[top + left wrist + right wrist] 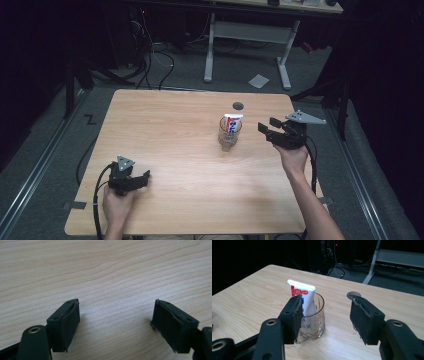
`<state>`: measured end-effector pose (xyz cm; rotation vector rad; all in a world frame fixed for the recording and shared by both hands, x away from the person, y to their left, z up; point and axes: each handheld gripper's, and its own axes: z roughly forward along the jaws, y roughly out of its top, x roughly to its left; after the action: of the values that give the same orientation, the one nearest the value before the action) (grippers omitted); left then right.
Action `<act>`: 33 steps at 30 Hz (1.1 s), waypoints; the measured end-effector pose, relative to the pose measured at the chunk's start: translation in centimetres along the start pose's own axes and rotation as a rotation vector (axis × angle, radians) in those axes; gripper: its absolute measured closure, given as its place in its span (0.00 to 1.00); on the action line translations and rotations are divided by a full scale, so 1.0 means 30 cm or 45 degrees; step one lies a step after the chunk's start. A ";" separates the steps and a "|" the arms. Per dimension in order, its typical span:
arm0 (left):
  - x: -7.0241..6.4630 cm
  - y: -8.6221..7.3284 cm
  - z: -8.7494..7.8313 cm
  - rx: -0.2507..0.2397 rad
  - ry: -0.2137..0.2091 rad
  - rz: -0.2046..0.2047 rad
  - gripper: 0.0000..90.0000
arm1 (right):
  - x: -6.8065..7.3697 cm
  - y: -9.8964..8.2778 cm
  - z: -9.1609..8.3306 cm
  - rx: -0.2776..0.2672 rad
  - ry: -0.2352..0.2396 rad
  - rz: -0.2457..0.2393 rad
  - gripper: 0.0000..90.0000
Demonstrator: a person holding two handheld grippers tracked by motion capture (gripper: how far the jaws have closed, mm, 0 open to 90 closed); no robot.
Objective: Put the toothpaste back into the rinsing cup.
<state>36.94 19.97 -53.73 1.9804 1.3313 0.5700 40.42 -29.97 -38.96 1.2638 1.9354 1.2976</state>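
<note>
Desk (175, 130) mostly bare wood: whole left half and centre free for passing. One obstacle on it: clear glass tumbler (230, 135) right of centre toward far side, with a toothpaste tube (232, 122) standing upright in it and sticking above the rim. Small round hole (238, 105) in desk just behind the glass, flush. Right claw (272, 131) hangs just right of the glass, jaws apart, a small gap between; in right gripper view the glass sits in front of the left jaw, lane between the jaws bare. Left claw (142, 178) at near-left desk edge, jaws spread wide, bare wood between and ahead, well apart from the glass
</note>
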 end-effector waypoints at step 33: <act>0.000 0.000 0.000 0.001 0.000 0.001 0.25 | -0.063 -0.155 -0.110 -0.044 -0.050 0.100 0.49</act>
<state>36.94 19.97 -53.72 1.9816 1.3317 0.5699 36.73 -33.69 -41.91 1.3499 1.8455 1.3291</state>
